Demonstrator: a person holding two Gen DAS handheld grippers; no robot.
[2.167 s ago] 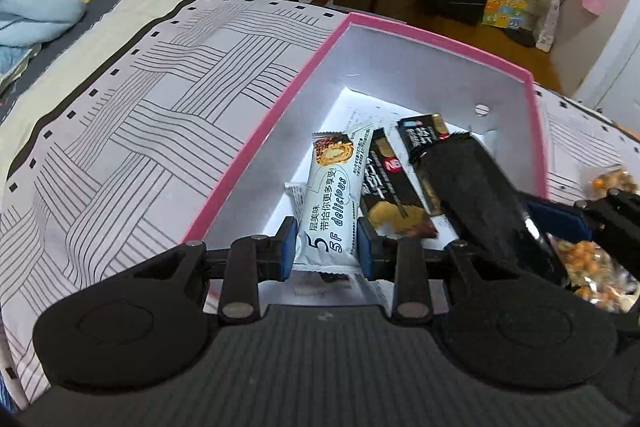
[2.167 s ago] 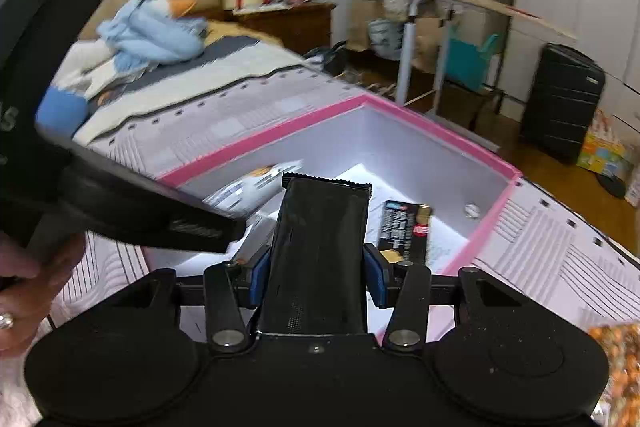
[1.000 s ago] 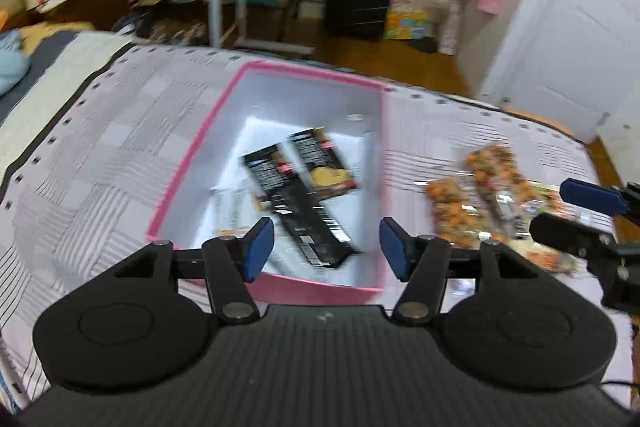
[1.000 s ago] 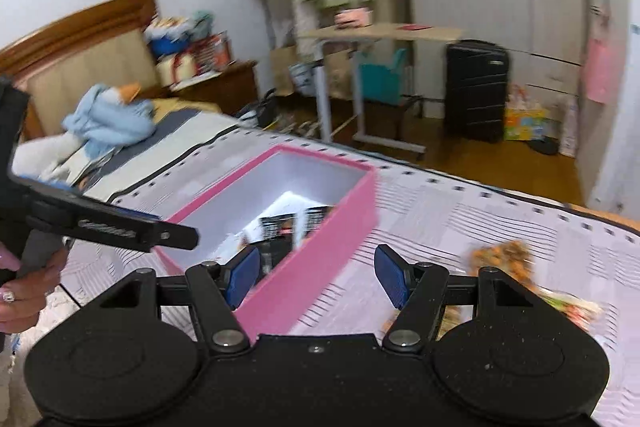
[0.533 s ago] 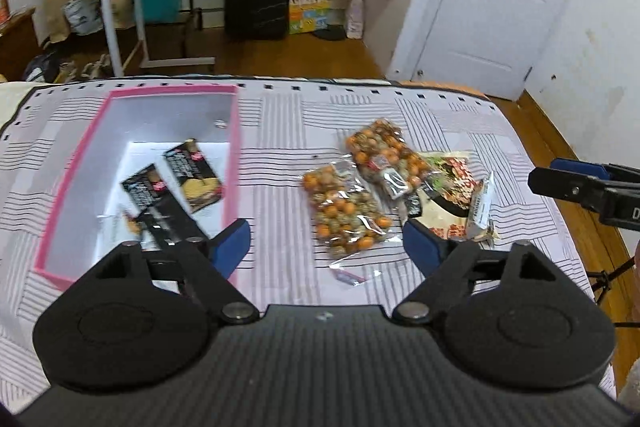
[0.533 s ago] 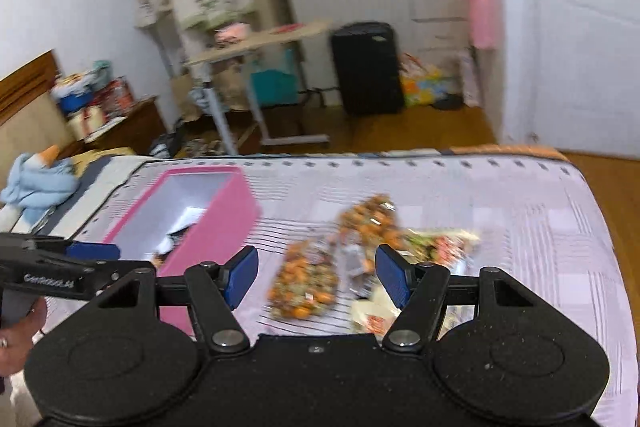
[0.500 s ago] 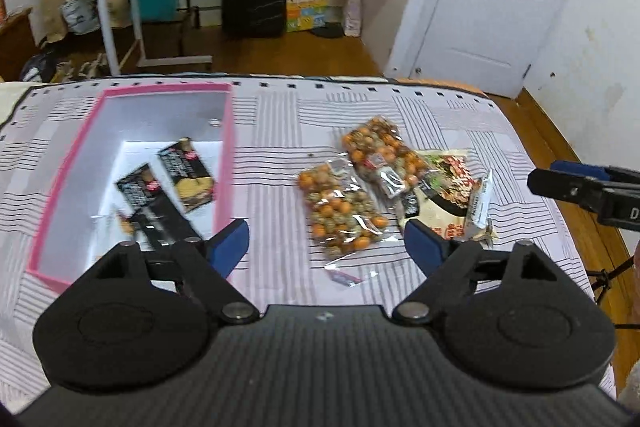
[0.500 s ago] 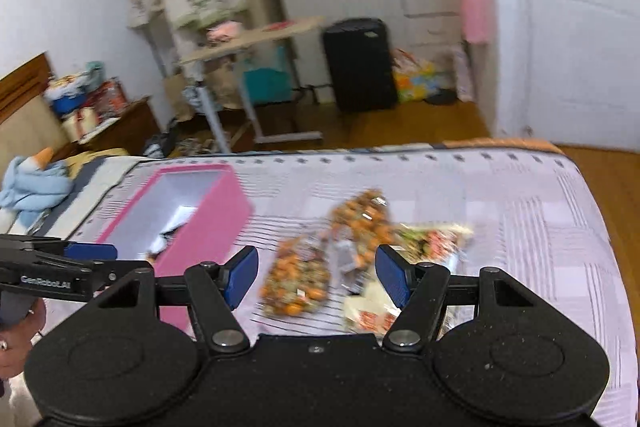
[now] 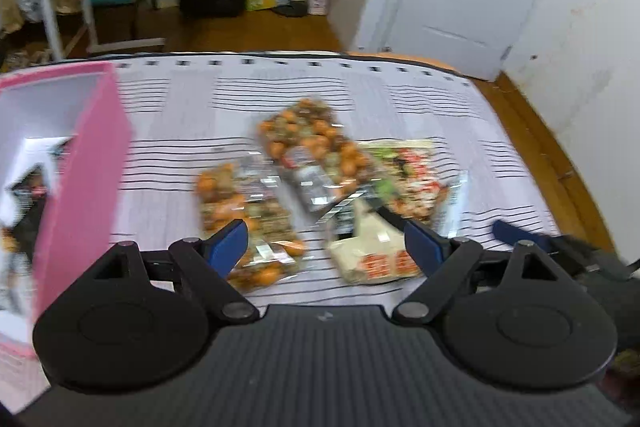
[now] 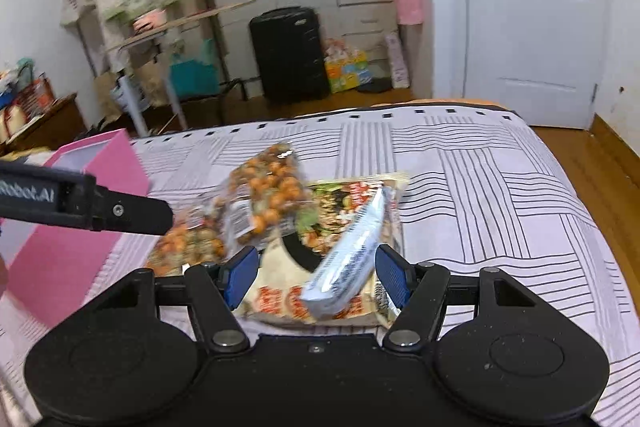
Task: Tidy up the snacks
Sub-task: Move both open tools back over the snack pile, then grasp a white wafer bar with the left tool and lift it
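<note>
Two clear bags of orange nuts (image 9: 316, 151) (image 9: 244, 207) and a larger printed snack bag (image 9: 404, 183) lie on the striped bedspread, right of the pink box (image 9: 86, 163). My left gripper (image 9: 326, 243) is open and empty, low over the nearer nut bag. My right gripper (image 10: 318, 273) is open and empty, just short of the printed bag (image 10: 344, 211) and a white wrapped bar (image 10: 352, 259) resting on it. The nut bags (image 10: 268, 195) sit to its left. The left gripper's finger (image 10: 120, 213) crosses the right wrist view. Dark snack bars (image 9: 28, 195) lie inside the box.
The bed's foot edge (image 10: 568, 163) runs along the right, with wooden floor beyond. A black suitcase (image 10: 290, 51), a folding table (image 10: 176, 27) and a white door (image 10: 532, 15) stand past the bed.
Both grippers let go of their bars in the pink box, opened, and swung right to the loose bags. Both have now come lower and closer to the bags.
</note>
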